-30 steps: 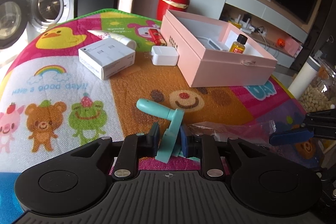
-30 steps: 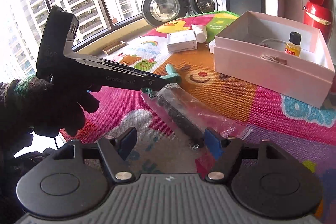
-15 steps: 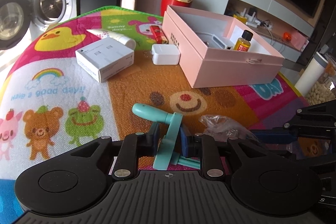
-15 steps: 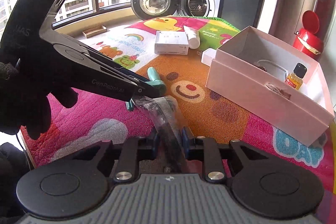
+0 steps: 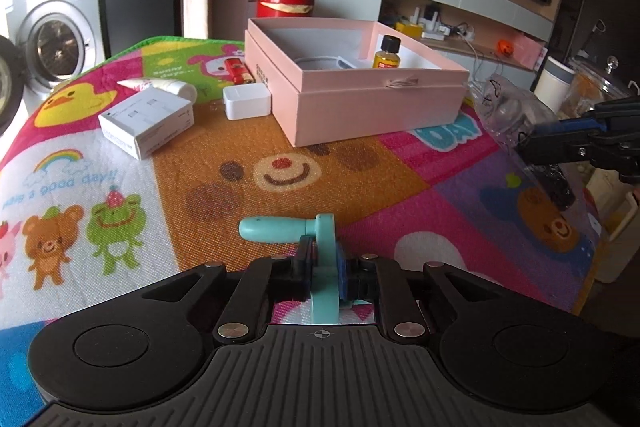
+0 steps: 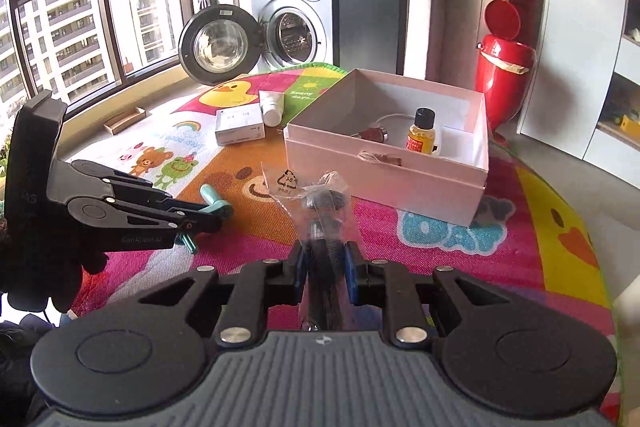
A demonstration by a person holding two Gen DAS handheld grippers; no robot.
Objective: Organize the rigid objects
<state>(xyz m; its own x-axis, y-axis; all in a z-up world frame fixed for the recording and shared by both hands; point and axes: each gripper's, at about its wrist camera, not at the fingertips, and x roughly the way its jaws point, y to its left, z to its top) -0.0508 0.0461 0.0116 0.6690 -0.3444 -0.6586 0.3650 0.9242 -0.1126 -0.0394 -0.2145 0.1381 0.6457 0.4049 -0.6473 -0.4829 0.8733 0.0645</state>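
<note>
— Grip first: what does each hand-held gripper hold?

— Left hand-held gripper (image 5: 323, 269) is clamped on a teal crank-shaped tool (image 5: 316, 247); its rounded handle sticks out to the left, above the cartoon play mat (image 5: 120, 179) that covers the bench. Right hand-held gripper (image 6: 323, 265) is clamped on a clear plastic bag (image 6: 316, 199) with a dark object inside; what that object is cannot be told. The bag carries a recycling mark near its top.

— And the container?

— An open pink box (image 6: 384, 179) stands on the mat ahead of both grippers. Inside it stands a small yellow bottle (image 6: 421, 139) with a black cap, upright, beside a white cable and a dark reddish metal piece (image 6: 374, 135).

— What lies outside the box?

— A small white case (image 5: 246, 101) sits just beside the box's left wall, with a red item (image 5: 239, 71) behind it. Farther left lies a white carton (image 5: 146, 121), and a white tube (image 5: 164, 87) lies touching or nearly touching its far edge.

— Beyond the bench?

— A red bin (image 6: 502, 67) with its lid up, and a washing machine (image 6: 296, 27) with its door swung open.
</note>
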